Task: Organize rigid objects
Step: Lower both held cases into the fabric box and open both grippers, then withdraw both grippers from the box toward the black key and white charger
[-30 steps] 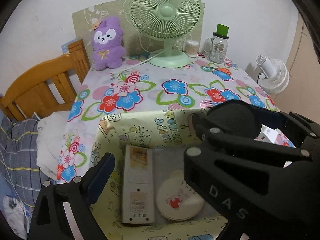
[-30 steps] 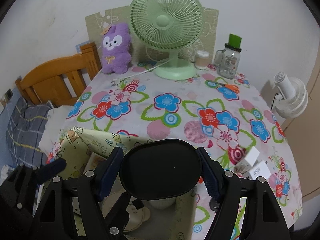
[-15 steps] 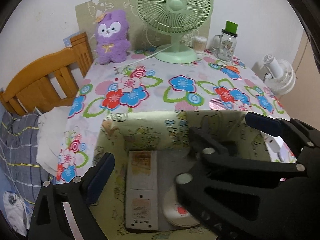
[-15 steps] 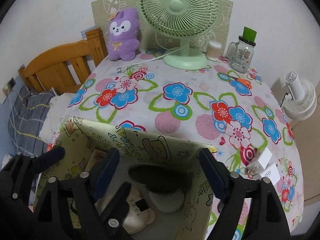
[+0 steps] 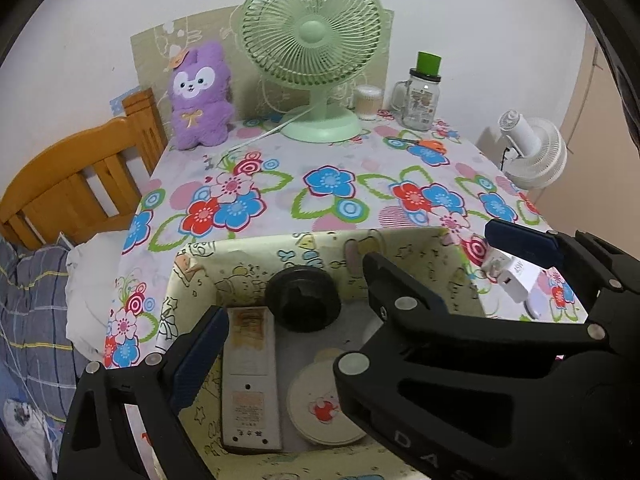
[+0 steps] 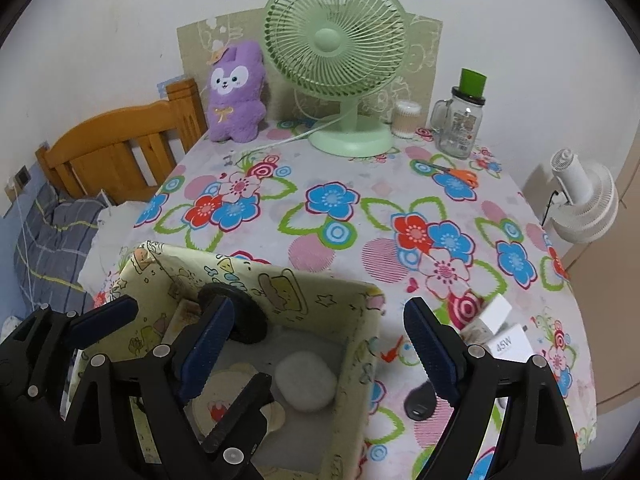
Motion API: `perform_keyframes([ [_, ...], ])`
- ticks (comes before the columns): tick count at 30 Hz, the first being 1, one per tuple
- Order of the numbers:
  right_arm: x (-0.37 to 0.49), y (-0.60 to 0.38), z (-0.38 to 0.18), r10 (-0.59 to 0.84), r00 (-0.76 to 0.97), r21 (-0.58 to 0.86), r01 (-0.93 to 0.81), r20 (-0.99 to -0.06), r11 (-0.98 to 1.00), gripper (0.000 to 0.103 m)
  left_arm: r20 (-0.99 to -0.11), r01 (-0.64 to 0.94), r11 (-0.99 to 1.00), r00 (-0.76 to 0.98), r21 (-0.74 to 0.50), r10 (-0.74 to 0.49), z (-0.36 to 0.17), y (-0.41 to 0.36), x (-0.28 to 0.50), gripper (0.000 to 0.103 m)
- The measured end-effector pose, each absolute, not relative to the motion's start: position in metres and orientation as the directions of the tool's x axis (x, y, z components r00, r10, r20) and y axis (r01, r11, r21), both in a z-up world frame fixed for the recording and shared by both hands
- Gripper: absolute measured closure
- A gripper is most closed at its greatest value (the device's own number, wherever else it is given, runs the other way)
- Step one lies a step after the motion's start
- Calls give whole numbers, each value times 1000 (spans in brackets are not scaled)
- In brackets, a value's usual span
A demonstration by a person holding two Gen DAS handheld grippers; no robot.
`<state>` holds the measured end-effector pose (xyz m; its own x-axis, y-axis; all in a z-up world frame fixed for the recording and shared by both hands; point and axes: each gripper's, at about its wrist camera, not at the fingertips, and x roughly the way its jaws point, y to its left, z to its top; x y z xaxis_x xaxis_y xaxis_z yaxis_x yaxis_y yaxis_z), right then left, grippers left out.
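Standing at the near left corner of the flower-patterned surface (image 6: 340, 200), the cream cartoon-printed fabric box (image 6: 280, 280) holds a long white remote (image 5: 250, 380), a round black disc (image 5: 302, 296) against its far wall, and a white oval case (image 6: 306, 380). The left gripper (image 5: 320, 360) hangs over it, how wide it gapes hard to tell. The right gripper (image 6: 316, 340) has just been opening and stands wide, gripping nothing, astride the box's right wall.

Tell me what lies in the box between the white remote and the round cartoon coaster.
Nothing: in the left wrist view only a bare strip of the box floor separates the white remote from the round cartoon coaster. The black disc lies beyond both.
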<state>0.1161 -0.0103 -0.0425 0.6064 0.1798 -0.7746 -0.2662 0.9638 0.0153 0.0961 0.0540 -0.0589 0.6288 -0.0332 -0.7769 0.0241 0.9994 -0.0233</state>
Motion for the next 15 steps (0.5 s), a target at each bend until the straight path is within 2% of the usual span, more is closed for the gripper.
perform_keyframes([
  [15, 96, -43, -27, 164, 644, 16, -229, -747, 973, 14, -754, 43, 999, 657, 9, -21, -45, 25, 82, 5],
])
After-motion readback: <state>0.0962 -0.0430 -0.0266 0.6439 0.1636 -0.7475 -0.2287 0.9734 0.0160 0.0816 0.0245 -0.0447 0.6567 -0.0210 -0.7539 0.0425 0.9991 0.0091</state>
